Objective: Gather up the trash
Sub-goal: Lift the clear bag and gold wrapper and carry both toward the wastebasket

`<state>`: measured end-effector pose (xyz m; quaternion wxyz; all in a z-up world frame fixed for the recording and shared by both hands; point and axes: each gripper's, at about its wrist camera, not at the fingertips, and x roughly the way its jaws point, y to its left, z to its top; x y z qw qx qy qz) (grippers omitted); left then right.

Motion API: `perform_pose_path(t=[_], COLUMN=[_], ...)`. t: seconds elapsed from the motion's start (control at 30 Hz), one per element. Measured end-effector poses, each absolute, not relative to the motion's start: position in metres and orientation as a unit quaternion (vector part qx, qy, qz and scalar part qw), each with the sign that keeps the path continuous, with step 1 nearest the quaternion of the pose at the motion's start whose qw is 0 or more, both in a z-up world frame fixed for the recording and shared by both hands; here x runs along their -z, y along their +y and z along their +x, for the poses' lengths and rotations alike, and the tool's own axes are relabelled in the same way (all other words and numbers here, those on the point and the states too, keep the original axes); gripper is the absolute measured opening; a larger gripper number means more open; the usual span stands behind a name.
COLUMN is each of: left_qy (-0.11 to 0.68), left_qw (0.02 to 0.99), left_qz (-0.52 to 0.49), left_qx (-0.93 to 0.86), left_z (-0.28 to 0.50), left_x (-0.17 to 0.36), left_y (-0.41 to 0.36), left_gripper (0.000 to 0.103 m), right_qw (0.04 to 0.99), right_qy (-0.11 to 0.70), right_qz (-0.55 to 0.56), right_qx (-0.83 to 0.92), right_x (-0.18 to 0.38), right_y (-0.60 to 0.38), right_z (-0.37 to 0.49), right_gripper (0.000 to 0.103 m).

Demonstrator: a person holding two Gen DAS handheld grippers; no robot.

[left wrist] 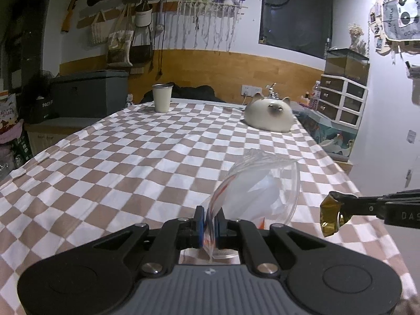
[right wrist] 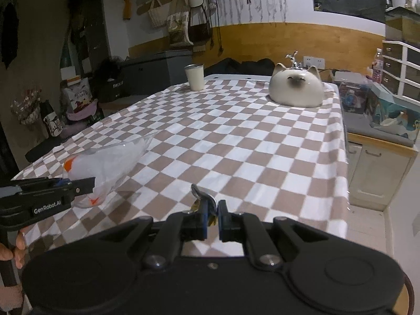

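Progress stands at a late stage, judging by what lies on the brown-and-white checked tablecloth point(left wrist: 131, 162). The left gripper point(left wrist: 211, 220) is clamped on the mouth edge of a clear plastic zip bag with a red seal line point(left wrist: 260, 189), holding it just above the near edge of the surface; the bag already holds pale crumpled material with an orange patch, which I take to be trash collected so far. The right gripper point(right wrist: 212, 216) is closed on a small crumpled gold foil wrapper point(left wrist: 331, 216), carried in the air just beside the bag, toward the near right corner, and not yet inside it. In the right wrist view the wrapper is mostly hidden between the fingers. Remaining work, by my reading: the wrapper must go through the bag's opening, and the bag then be closed or removed. No other loose litter shows on the cloth. A cream metal-rimmed cup point(left wrist: 162, 97) stands at the far edge and a white ceramic cat-shaped figure point(left wrist: 269, 114) near the far right corner; neither looks like trash.
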<state>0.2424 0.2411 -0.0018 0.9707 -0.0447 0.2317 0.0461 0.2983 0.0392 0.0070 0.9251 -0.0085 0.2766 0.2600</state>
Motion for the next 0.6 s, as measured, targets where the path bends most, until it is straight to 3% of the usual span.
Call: perform_pose_path(t=[0.6], left_qy=[0.215], left_qw=[0.976], left_qz=[-0.024], left_qx=[-0.002], left_z=[0.218], left_x=[-0.011], left_y=[0.139], left_gripper=[0.008], right_qw=[0.941], right_qy=[0.247], right_qz=[0.013], right_qx=[-0.231], right_x=[-0.014], right_y=[-0.053], right_z=[0.240], right_gripper=[0.007])
